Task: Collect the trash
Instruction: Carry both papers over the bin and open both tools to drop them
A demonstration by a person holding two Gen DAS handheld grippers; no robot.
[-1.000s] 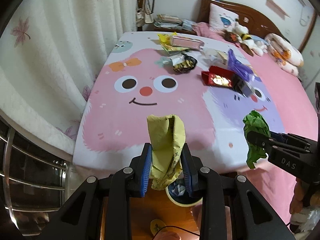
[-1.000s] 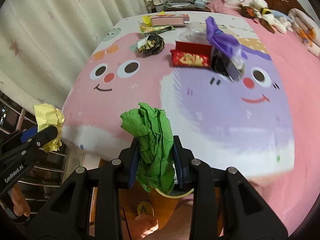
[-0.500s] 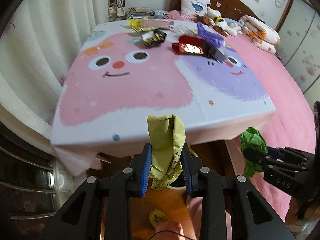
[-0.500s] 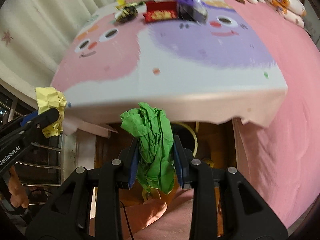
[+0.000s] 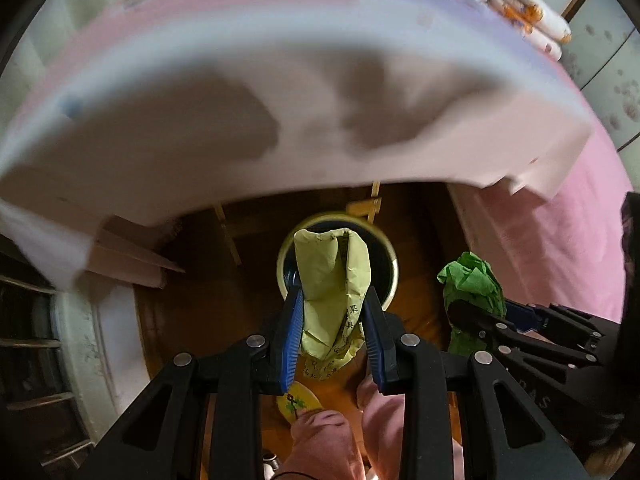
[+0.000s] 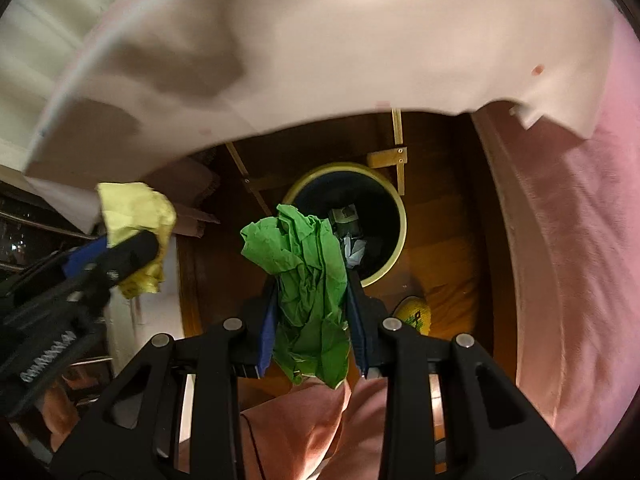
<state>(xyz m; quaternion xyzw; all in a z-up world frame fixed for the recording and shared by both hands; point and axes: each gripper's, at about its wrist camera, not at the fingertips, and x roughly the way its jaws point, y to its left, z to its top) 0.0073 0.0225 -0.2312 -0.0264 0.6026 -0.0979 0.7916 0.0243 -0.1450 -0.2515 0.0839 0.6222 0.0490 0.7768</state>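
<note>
Below the bedsheet (image 5: pixel 280 80) sat a bin (image 6: pixel 400 216); above it, left gripper (image 5: pixel 332 312) clamped yellow paper (image 5: pixel 332 280), right gripper (image 6: pixel 312 312) clamped green paper (image 6: pixel 304 272); releasing seemingly came next.

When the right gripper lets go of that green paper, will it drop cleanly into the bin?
The green paper is crumpled with loose flaps, so probably light and floppy. It may flutter or cling to a pad rather than fall straight. It hangs near the bin rim, not centred, so it could miss.
</note>
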